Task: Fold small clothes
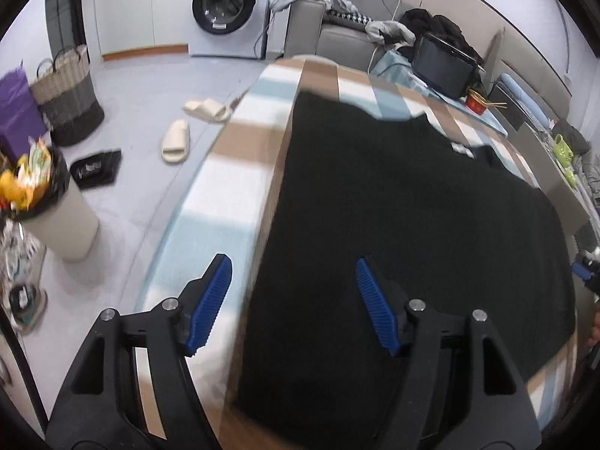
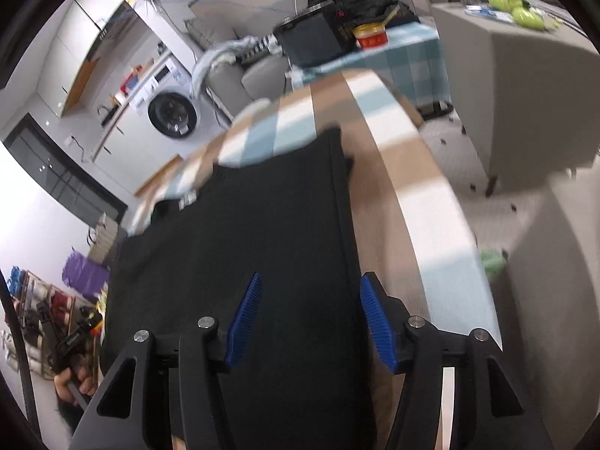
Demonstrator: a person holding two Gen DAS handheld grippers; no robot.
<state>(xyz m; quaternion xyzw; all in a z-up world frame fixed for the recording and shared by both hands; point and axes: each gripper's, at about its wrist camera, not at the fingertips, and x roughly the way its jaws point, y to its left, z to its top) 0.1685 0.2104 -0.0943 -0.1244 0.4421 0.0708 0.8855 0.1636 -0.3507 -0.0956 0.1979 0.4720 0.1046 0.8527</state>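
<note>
a checked tablecloth (image 1: pixel 240 157) covers the table, and the black garment (image 1: pixel 393 206) lies spread flat across it, sides seemingly already turned in (hard to tell, it's blurry). the left gripper (image 1: pixel 292 300) and right gripper (image 2: pixel 309 315) hover over its near edge, jaws apart, holding nothing; the lengthwise fold looks left to do.

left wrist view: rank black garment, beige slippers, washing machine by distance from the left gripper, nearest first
1. black garment: directly under the left gripper, spread on the checked cloth.
2. beige slippers: on the floor, upper left of the gripper.
3. washing machine: against the far wall, top of frame.
</note>
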